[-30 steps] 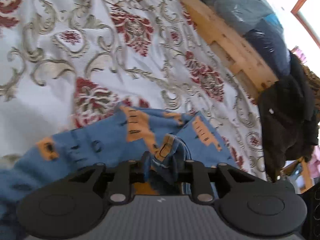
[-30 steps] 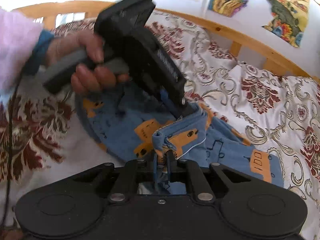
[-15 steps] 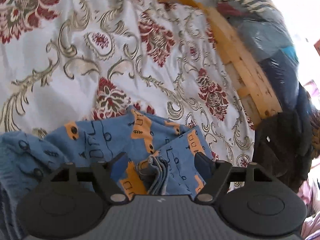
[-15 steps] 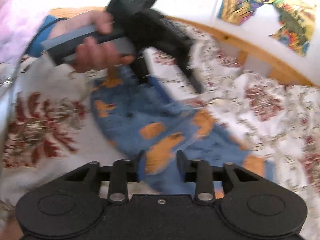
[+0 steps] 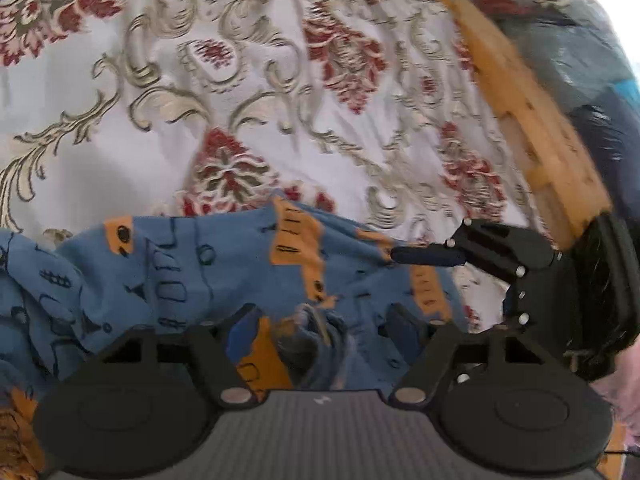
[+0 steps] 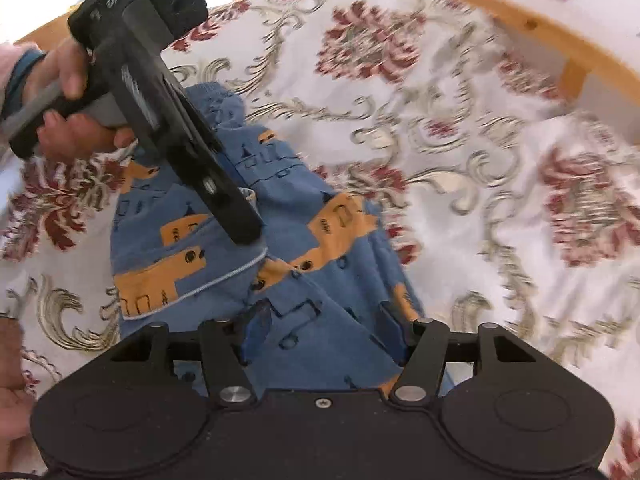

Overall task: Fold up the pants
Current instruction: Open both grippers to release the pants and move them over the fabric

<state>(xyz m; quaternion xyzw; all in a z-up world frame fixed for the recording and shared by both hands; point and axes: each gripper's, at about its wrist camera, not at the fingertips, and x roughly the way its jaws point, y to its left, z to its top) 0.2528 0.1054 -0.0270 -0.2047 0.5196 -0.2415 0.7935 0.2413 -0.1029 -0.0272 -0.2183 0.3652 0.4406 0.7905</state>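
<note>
Both claws spread over pants [image 5: 224, 268]

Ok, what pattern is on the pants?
The pants are blue with orange patches and dark line drawings, clearest in the right wrist view.

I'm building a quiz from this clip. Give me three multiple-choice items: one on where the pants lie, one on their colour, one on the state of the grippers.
1. Where do the pants lie?
A. on a floral bedspread
B. in a basket
C. on a bare floor

2. Colour of the pants?
A. blue with orange patches
B. plain green
C. red stripes

3. How do the left gripper and right gripper stand?
A. both shut on cloth
B. both open
C. one open, one shut

Key: 1 A, the bedspread lies around them; 2 A, the print shows in both views; 3 B, fingers stand apart over the cloth.
</note>
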